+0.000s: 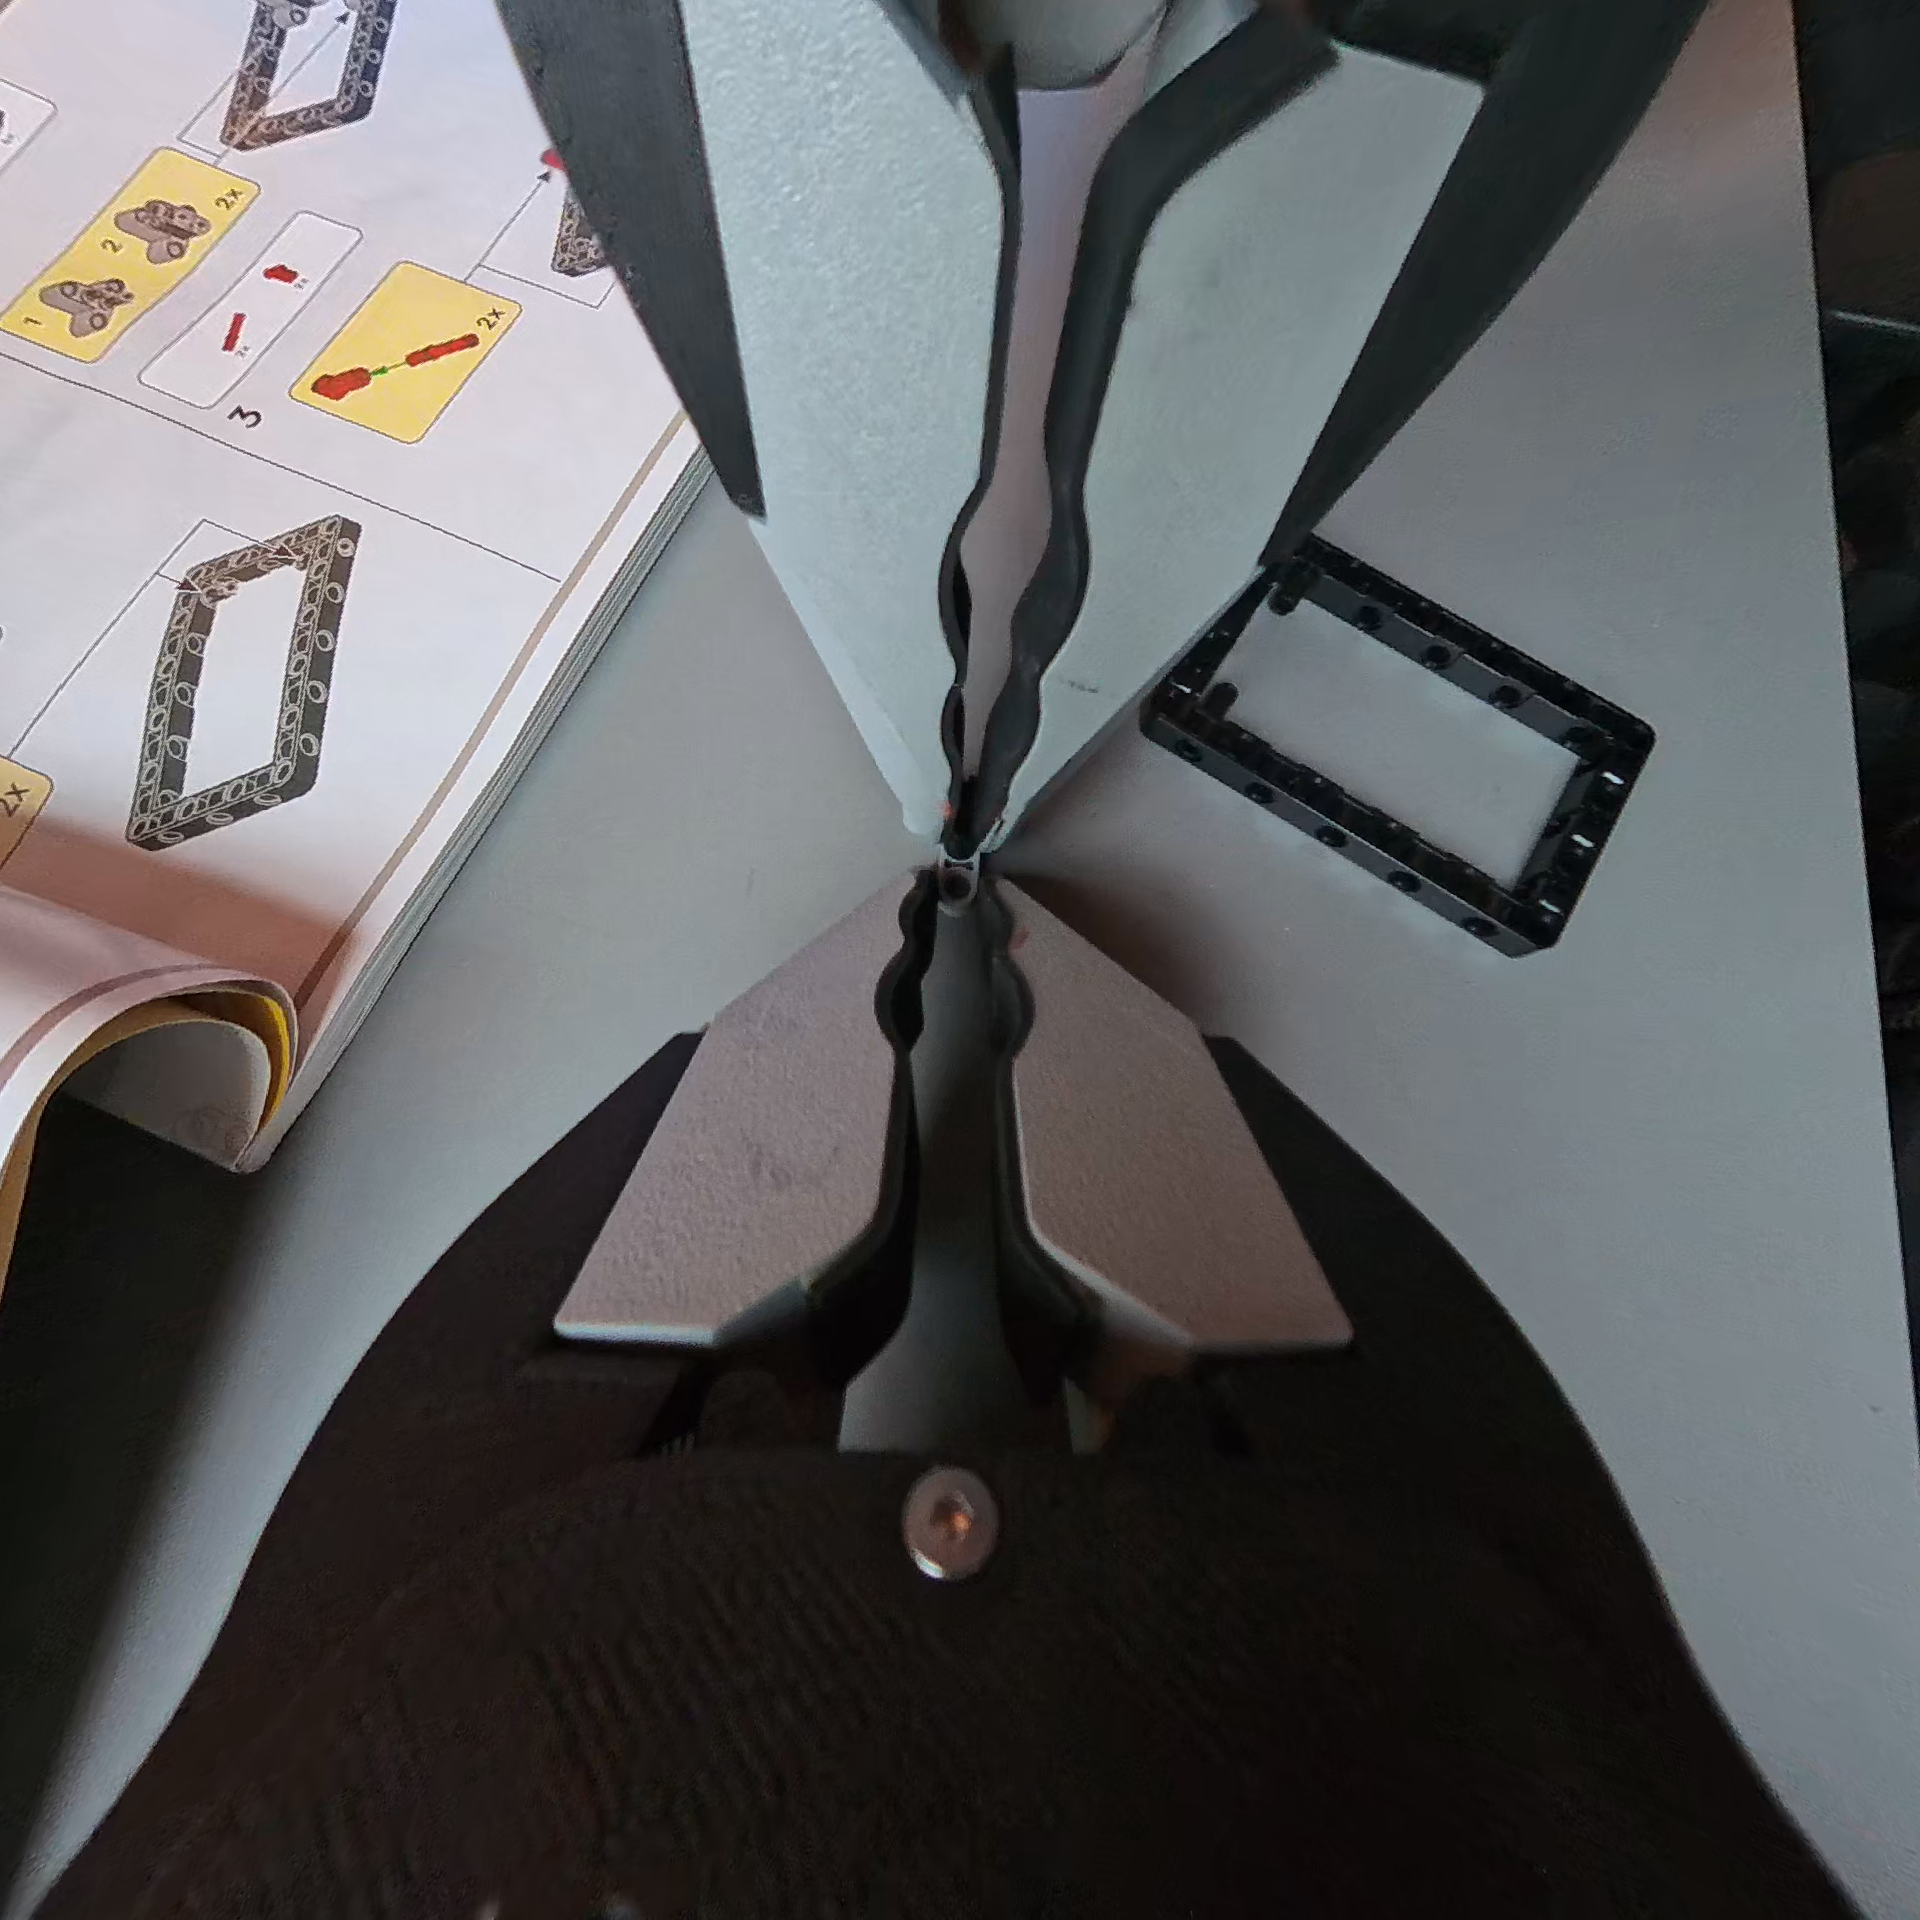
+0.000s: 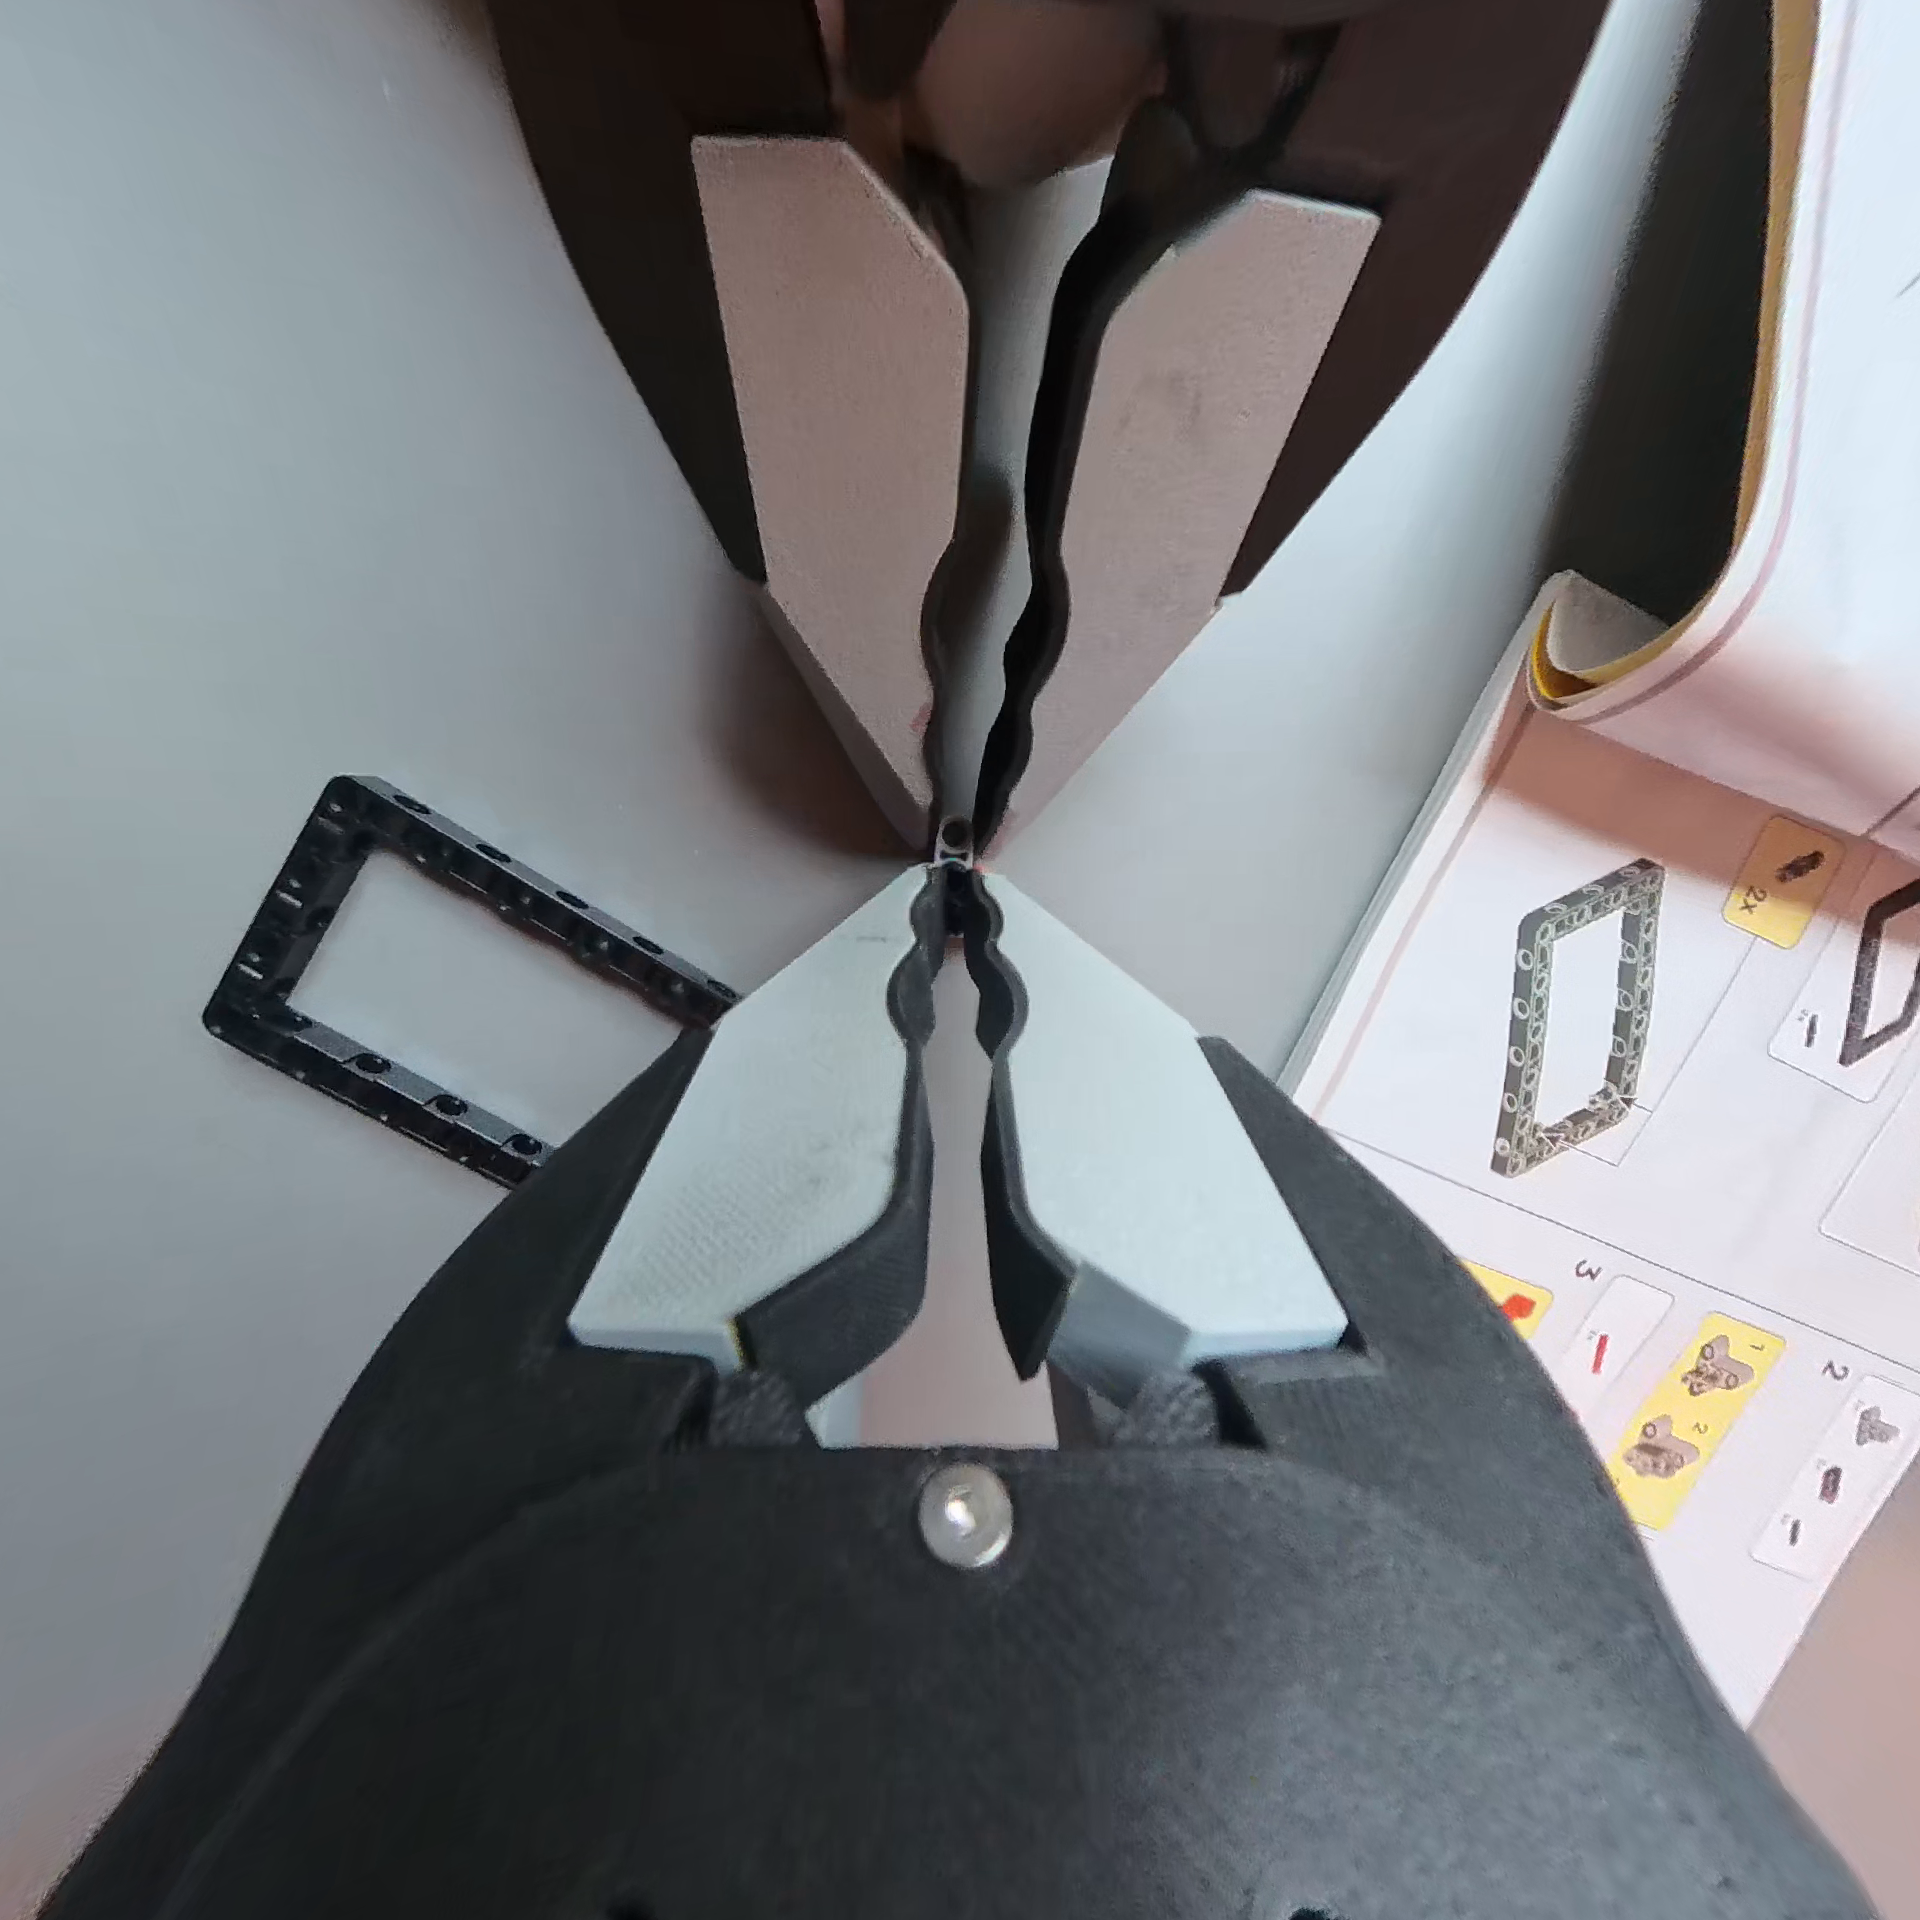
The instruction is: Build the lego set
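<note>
My left gripper (image 1: 957,891) is shut on a small light grey piece with a hole (image 1: 957,885). My right gripper (image 2: 954,902) is shut on a small dark piece (image 2: 954,896). The two grippers meet tip to tip above the white table, and the two pieces touch. In the left wrist view the right gripper (image 1: 972,823) comes in from the top. In the right wrist view the left gripper (image 2: 956,834) comes in from the top. A black rectangular beam frame (image 1: 1332,831) lies flat on the table beside the tips, partly hidden by the right gripper (image 2: 364,1083).
An open instruction booklet (image 1: 312,540) lies on the table on the other side of the grippers from the frame, and it also shows in the right wrist view (image 2: 1662,1091). The table's edge (image 1: 1844,623) runs just beyond the frame. My two grippers' fingertips are within a few centimetres of each other.
</note>
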The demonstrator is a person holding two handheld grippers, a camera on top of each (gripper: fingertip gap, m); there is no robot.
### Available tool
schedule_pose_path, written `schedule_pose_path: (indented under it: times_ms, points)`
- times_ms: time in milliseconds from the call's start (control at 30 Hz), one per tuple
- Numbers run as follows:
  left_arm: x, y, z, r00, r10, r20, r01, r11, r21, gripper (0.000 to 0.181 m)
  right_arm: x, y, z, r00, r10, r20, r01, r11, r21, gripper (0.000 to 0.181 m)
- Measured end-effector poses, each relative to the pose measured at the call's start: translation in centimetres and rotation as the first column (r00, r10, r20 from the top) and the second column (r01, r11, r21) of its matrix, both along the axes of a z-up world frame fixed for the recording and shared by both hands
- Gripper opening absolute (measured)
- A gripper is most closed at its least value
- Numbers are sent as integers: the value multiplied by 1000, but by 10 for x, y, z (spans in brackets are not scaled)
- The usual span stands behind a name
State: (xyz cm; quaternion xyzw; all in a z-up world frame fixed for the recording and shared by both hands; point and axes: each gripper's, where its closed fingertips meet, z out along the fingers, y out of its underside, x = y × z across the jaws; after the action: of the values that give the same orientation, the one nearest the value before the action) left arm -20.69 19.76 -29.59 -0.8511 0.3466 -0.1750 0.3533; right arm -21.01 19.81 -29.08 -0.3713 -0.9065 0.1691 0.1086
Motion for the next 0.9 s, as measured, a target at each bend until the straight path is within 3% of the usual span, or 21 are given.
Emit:
schedule_pose_path:
  times_ms: [267,433,500,600,800,900]
  points:
    - [1,-1,0,1000,-8,-1,8,1000,2,6,0,-2,1,998,-60,-24,59,996,-64,6]
    - [1,-1,0,1000,-7,-3,7,1000,4,6,-5,-13,32,971,-163,-175,91,929,-360,17]
    - [1,-1,0,1000,-7,-4,7,1000,5,6,-3,-2,31,957,-210,-198,130,926,-355,0]
    - [1,-1,0,1000,-8,-6,8,1000,7,6,-4,-1,32,936,-214,-281,115,937,-331,0]
    - [1,-1,0,1000,-6,-1,6,1000,3,6,-6,-8,9,950,-148,-275,96,977,-193,0]
    - [1,-1,0,1000,-6,0,6,1000,2,6,-8,-12,26,929,-187,-321,86,949,-304,0]
